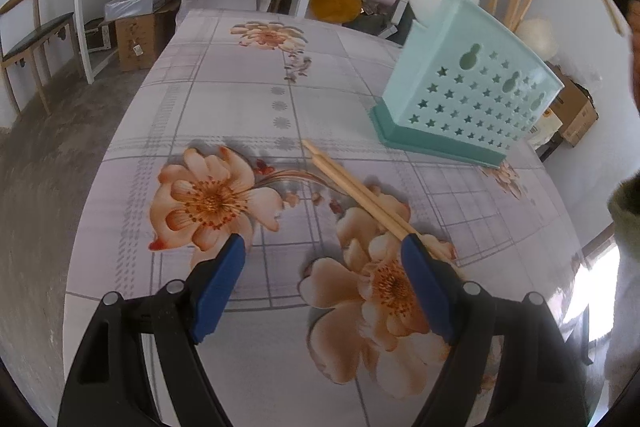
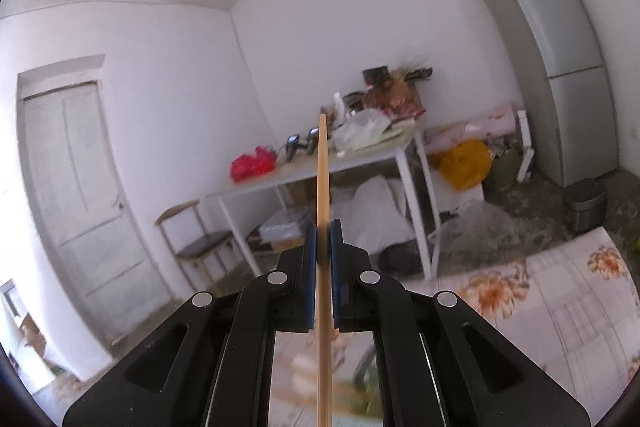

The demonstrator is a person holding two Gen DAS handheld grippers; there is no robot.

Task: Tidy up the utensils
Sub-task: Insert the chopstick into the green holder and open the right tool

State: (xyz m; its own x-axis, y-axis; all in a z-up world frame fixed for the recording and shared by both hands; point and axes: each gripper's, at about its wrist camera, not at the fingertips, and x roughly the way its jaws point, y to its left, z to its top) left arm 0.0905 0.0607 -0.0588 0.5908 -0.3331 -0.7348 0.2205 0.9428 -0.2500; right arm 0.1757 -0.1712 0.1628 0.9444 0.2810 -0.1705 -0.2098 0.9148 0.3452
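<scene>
On the flowered cloth of the desk [image 1: 224, 75], in front of the pale green utensil holder [image 1: 472, 99], two wooden chopsticks [image 1: 352, 187] lie side by side. Nearer than the holder, the left gripper [image 1: 322, 251] hangs over them with its fingers [image 1: 224, 279] spread wide, nothing between them. Well above the holder, the right gripper [image 2: 323, 239] has its fingers clamped on a single chopstick [image 2: 322, 179] that points out toward the room.

Soft daylight, fisheye warp (slight blur)
</scene>
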